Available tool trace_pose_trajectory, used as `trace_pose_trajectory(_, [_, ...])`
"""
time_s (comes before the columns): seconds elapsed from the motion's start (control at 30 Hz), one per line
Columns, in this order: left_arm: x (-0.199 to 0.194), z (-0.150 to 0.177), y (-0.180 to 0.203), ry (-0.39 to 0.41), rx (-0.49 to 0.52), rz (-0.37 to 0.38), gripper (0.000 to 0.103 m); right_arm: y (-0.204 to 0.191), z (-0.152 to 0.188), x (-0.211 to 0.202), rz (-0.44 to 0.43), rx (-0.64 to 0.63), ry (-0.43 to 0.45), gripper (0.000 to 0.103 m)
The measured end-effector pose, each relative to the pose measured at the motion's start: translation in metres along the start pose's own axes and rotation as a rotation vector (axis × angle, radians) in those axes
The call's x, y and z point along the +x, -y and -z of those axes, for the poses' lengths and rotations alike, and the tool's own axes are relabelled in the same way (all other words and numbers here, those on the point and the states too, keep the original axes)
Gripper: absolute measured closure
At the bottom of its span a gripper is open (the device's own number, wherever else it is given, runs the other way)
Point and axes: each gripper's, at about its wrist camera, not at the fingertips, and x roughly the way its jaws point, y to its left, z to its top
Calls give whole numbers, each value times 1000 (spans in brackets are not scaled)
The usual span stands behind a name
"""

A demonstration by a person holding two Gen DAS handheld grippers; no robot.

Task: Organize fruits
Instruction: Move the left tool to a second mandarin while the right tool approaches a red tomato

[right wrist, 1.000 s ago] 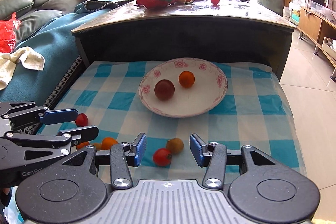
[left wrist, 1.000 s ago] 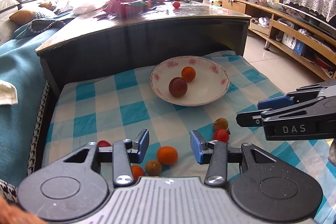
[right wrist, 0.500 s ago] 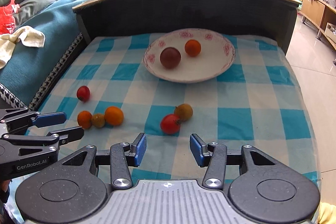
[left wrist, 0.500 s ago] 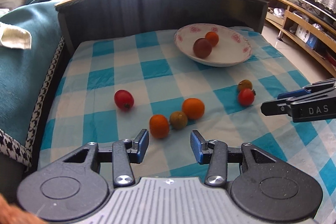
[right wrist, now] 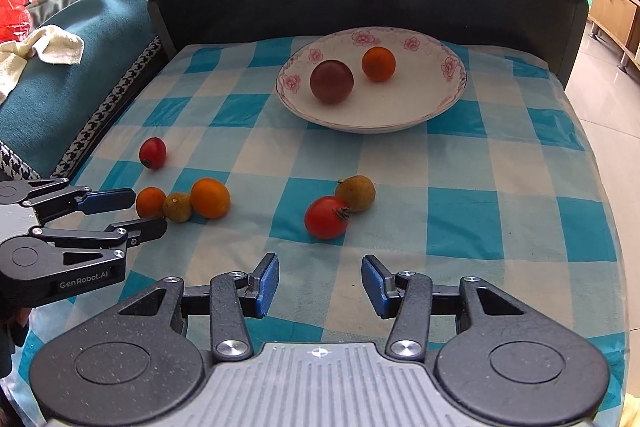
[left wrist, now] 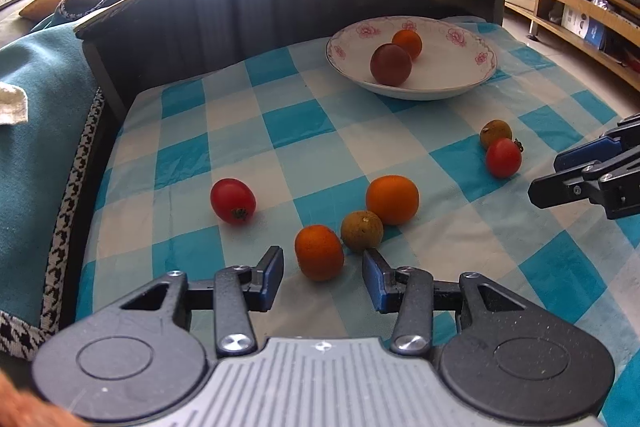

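Up front in the left wrist view, the left gripper [left wrist: 322, 273] stands with its blue-padded jaws spread, just short of a small orange citrus fruit [left wrist: 319, 252]. That fruit touches a brownish-green round fruit [left wrist: 362, 231], which touches a larger orange [left wrist: 392, 199]. A red cherry tomato [left wrist: 233, 201] lies apart to their left on the blue-and-white checked cloth [left wrist: 296, 127]. A white floral-rimmed ceramic bowl [left wrist: 460, 83] holds a dark red round fruit [left wrist: 391, 64] and a small orange [left wrist: 407, 43].

Next, in the right wrist view, the right gripper [right wrist: 320, 281] is likewise spread and holds nothing, near a second red tomato [right wrist: 326, 217] that touches a tan-green fruit [right wrist: 355, 193].
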Motion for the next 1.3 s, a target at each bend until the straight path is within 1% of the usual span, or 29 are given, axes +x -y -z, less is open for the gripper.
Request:
trace_pose_trajectory(0.23, [3, -3, 4, 9, 18, 12, 55, 4, -3, 9, -1, -11, 13, 61])
trace_pose_trajectory(0.4, [6, -4, 1, 3, -6, 18, 55, 5, -7, 22, -7, 1, 18, 61])
trace_pose_trajectory(0.5, [8, -5, 0, 4, -12, 24, 55, 6, -7, 24, -9, 14, 43, 60])
trace_pose_trajectory(0.63, [8, -4, -1, 5, -15, 27, 55, 2, -9, 28, -1, -3, 62, 61])
trace_pose_trajectory(0.67, [9, -4, -1, 6, -18, 28, 55, 1, -9, 29, -1, -8, 65, 61])
trace_pose_trajectory(0.7, [9, -4, -2, 6, -22, 29, 55, 0, -10, 30, 0, -16, 69, 64])
trace_pose_trajectory(0.83, [10, -6, -1, 3, -25, 31, 56, -3, -10, 32, 7, -32, 78, 66])
trace_pose_trajectory(0.93, [10, -6, 0, -2, -20, 30, 57, -1, -12, 33, 12, -28, 78, 72])
trace_pose_trajectory(0.97, [10, -6, 0, -4, -20, 29, 57, 0, -12, 32, 11, -22, 77, 73])
trace_pose_trajectory(1.07, [9, -7, 0, -12, -17, 25, 62, 0, -11, 32, 13, -25, 76, 78])
trace_pose_trajectory(1.13, [8, -7, -1, -15, -17, 24, 67, 1, -11, 32, 10, -26, 74, 79])
trace_pose_trajectory(1.17, [7, -7, -2, -16, -17, 25, 68, 1, -11, 31, 5, -26, 73, 79])
trace_pose_trajectory(1.3, [1, -6, -1, -24, -21, 54, 68, -1, -11, 29, -11, -39, 64, 80])
